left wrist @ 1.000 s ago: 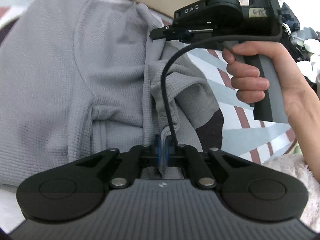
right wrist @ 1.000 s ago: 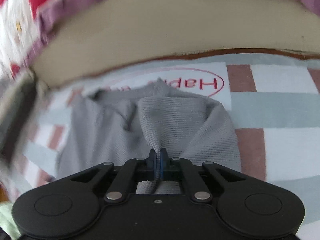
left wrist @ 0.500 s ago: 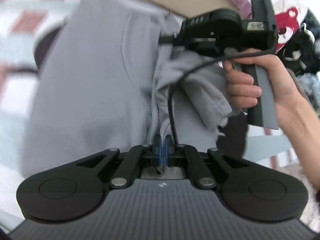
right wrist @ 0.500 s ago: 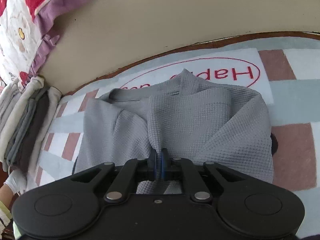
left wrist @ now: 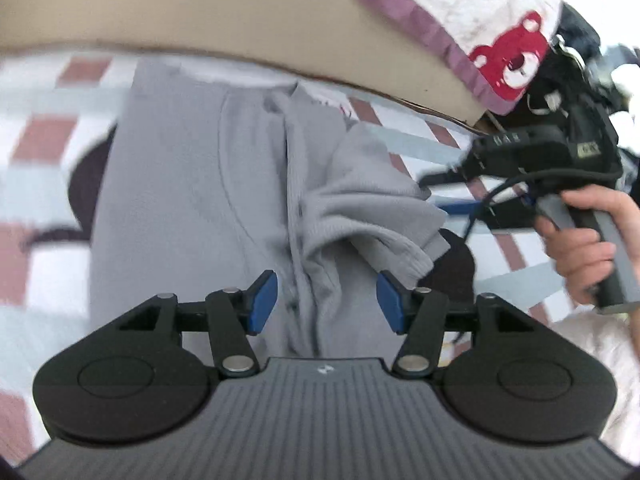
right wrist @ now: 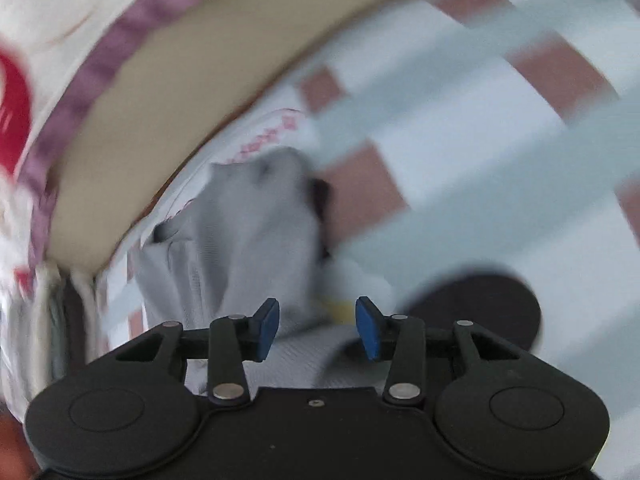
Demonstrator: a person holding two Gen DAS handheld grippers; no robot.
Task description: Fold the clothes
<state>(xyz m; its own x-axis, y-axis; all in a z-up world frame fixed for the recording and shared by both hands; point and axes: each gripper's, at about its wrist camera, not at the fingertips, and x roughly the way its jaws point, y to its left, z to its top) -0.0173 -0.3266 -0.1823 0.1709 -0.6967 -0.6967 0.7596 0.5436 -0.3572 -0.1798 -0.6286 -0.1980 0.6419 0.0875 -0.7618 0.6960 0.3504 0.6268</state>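
Note:
A grey waffle-knit garment (left wrist: 192, 184) lies on the checked mat, its right side folded over toward the middle with a sleeve (left wrist: 372, 208) bunched on top. My left gripper (left wrist: 326, 300) is open just above the garment's near edge, blue pads apart and empty. My right gripper (right wrist: 316, 324) is open and empty too; in the left wrist view it is held in a hand at the right (left wrist: 532, 160), off the cloth. The right wrist view is blurred and shows the garment (right wrist: 256, 232) ahead and to the left.
The checked mat (left wrist: 44, 128) in red, white and pale blue lies under the garment. A beige mattress edge (left wrist: 200, 8) with a purple-trimmed bear blanket (left wrist: 504, 52) runs along the back. Folded clothes (right wrist: 44, 320) are stacked at the left in the right wrist view.
Both grippers have opened and let go of the garment. The folded side now lies on the garment. The right gripper has pulled away to the right and swung.

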